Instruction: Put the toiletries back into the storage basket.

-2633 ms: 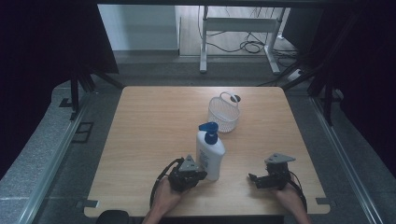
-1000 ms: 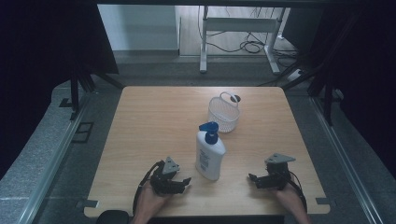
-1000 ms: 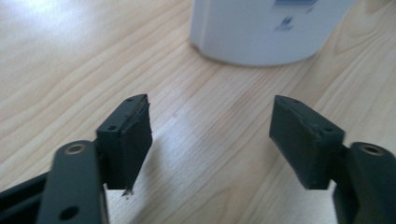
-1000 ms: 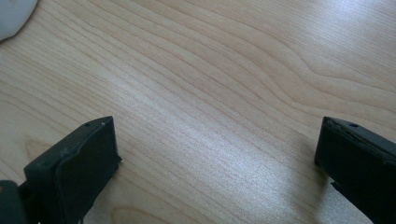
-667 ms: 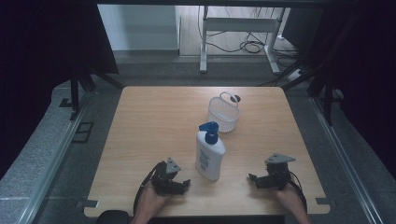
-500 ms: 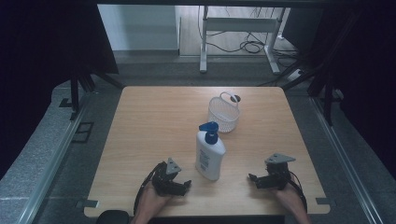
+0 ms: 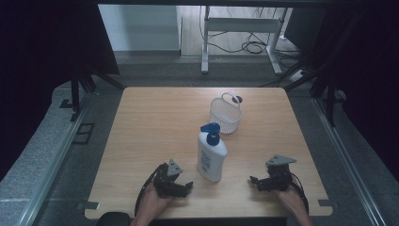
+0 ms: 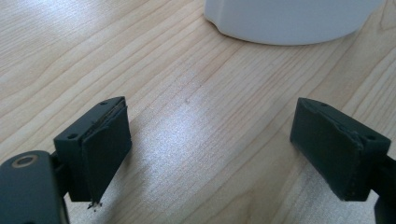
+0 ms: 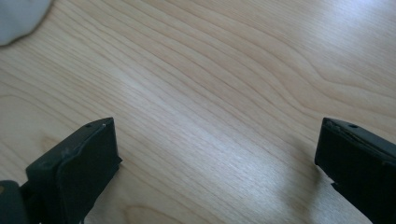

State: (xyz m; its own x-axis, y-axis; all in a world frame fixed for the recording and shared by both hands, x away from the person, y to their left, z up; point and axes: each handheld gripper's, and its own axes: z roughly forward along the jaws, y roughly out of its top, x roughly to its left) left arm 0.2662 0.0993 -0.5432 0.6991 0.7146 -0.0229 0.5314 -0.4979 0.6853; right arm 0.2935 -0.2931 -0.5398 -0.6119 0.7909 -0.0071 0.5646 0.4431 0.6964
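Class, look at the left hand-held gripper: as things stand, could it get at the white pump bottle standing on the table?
Probably yes. The left hand-held gripper is open, apart from the pump bottle, with bare table between them.

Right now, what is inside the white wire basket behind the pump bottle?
Through the mesh of the basket, only the table seems to show; nothing stands out inside. Its near lower wall is partly covered by the blue pump of the bottle, so a small item could be missed.

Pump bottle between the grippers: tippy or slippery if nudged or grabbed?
The pump bottle stands upright, tall on a narrow base, so a high push would probably tip it. Its smooth white plastic looks slippery. The wide body likely needs the left gripper fully open.
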